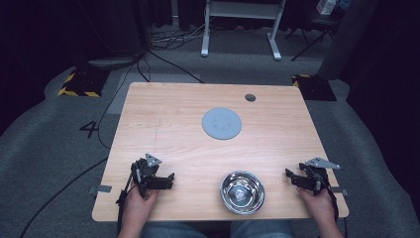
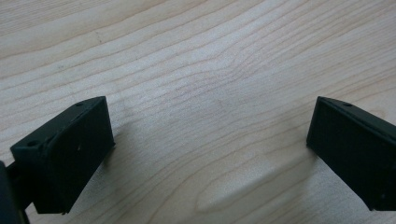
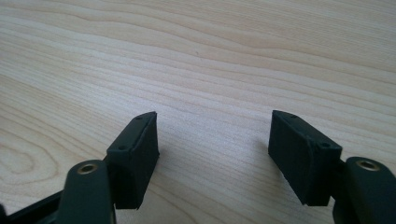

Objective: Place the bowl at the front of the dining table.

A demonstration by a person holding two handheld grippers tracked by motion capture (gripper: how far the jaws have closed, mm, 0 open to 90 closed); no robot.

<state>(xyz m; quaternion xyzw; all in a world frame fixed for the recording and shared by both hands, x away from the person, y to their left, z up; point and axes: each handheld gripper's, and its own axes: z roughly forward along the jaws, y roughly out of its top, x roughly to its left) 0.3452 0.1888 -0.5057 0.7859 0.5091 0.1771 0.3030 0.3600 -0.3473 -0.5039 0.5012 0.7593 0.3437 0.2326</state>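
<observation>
Steel bowl [image 1: 242, 192] at near table [image 1: 163, 106] edge, between both grippers

Sitting about midway between left gripper [image 1: 169, 179] and right gripper [image 1: 288, 176]; both with jaws wide apart, holding nothing, grey disc [image 1: 222, 123] farther away

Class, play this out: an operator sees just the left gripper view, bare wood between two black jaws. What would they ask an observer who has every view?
Operator: What's on the table?
Observer: A steel bowl near the front edge, between the two grippers.
Operator: Anything else?
Observer: A grey disc lies flat past the bowl, mid-table.
Operator: How's the right gripper?
Observer: Open, nothing between its jaws, low over bare wood near the table's right edge.
</observation>
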